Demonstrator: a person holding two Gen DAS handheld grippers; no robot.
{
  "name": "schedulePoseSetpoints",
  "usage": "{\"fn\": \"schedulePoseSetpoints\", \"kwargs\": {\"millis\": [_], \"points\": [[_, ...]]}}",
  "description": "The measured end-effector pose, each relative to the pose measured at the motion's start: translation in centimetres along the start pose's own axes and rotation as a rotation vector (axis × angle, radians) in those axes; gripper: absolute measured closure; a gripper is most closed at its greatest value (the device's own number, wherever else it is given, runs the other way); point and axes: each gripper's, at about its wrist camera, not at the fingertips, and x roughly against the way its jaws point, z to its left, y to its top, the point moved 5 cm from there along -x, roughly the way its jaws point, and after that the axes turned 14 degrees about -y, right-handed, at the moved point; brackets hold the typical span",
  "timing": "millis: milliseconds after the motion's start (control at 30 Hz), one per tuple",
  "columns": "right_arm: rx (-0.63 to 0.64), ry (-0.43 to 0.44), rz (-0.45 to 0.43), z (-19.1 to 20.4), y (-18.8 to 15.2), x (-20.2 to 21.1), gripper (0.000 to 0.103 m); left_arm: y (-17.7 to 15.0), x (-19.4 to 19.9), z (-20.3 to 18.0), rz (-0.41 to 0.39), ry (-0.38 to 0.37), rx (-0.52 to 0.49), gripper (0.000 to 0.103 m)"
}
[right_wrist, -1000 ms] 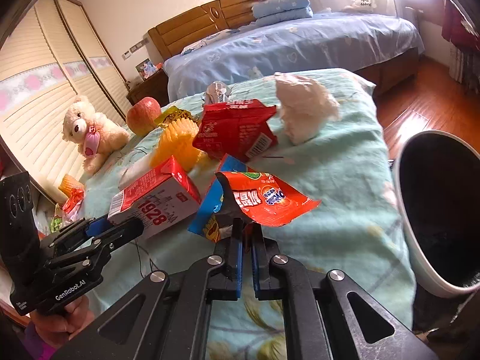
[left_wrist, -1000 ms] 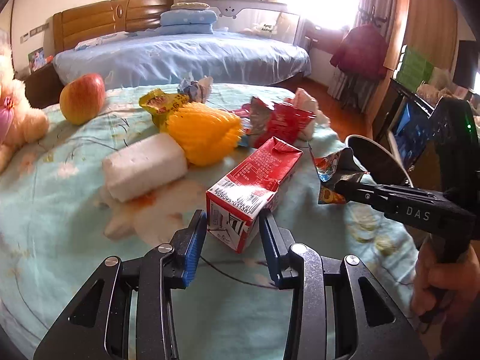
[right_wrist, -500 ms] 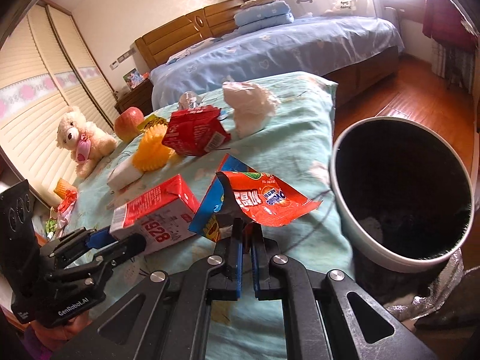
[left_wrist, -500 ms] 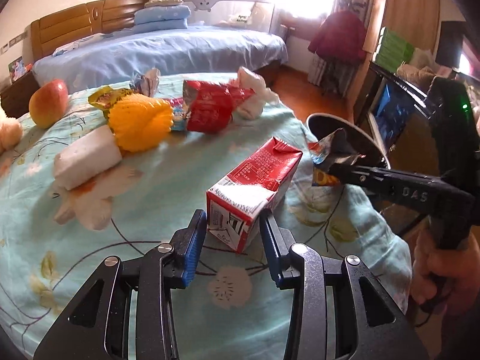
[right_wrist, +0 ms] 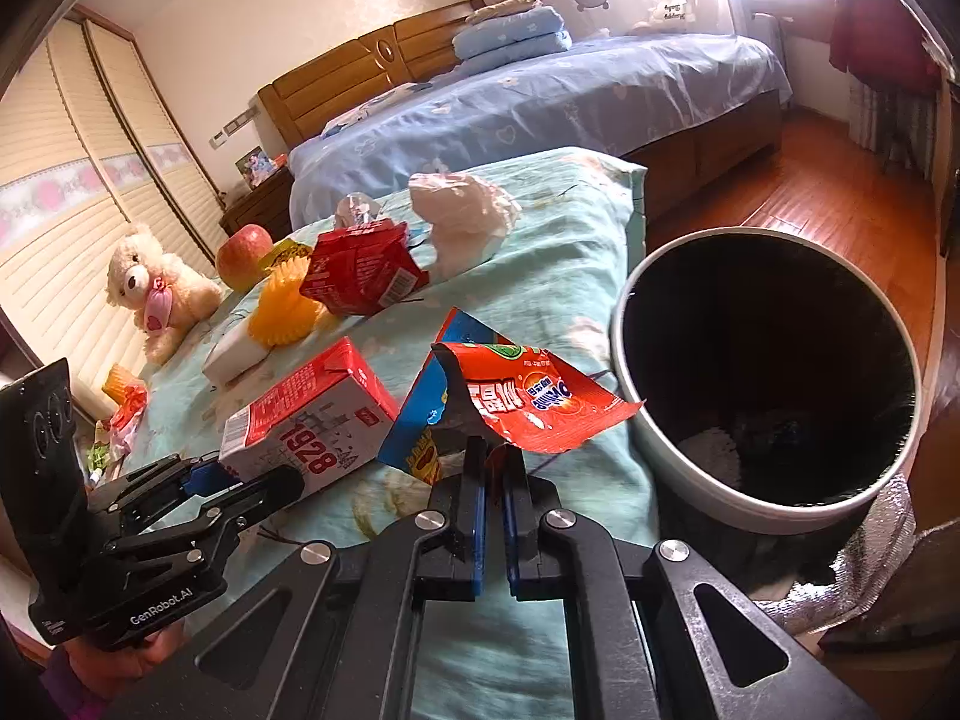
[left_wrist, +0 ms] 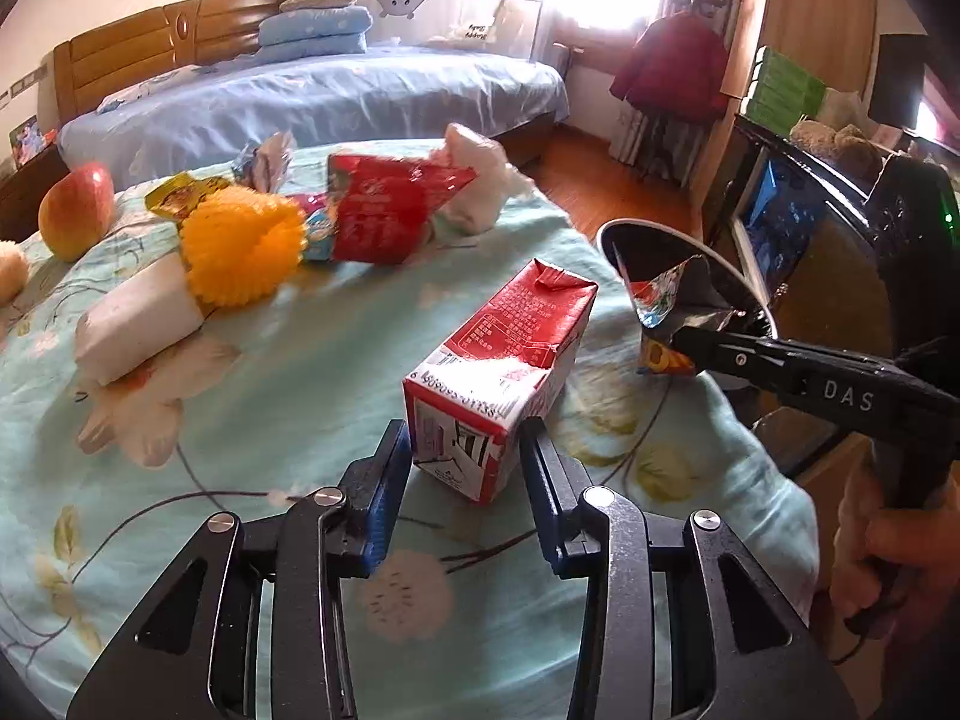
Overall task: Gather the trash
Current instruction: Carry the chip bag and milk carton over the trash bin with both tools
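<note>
1. Bedroom setting, left wrist view: a floral teal bedspread covers the near surface, with a blue-sheeted bed and a bright window behind it.
2. Left wrist view: the left gripper has its jaws partly open, closed against the two sides of a red-and-white carton. The carton points away from the camera, above the bedspread.
3. Left wrist view: farther back lie a white block, a yellow spiky ball, a red bag, a white crumpled wad and an apple.
4. Left wrist view: at the right, the right gripper grips a crumpled wrapper in front of the bin. A hand holds its handle.
5. Right wrist view: the right gripper has its jaws fully closed on the red-and-blue wrapper, which is held just beside the rim of the bin.
6. Right wrist view: the bin is round, white outside and dark inside, and stands off the bedspread edge at the right. Some debris lies at its bottom.
7. Right wrist view: at the left, the left gripper holds the carton near the wrapper. A teddy bear sits at the far left.
</note>
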Motion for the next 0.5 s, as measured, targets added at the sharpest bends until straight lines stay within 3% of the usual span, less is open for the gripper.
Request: {"fn": "schedulePoseSetpoints", "kwargs": {"millis": [500], "points": [[-0.057, -0.053, -0.024, -4.5, 0.3, 1.1, 0.099, 1.9, -2.5, -4.5, 0.002, -0.056, -0.077, 0.067]]}}
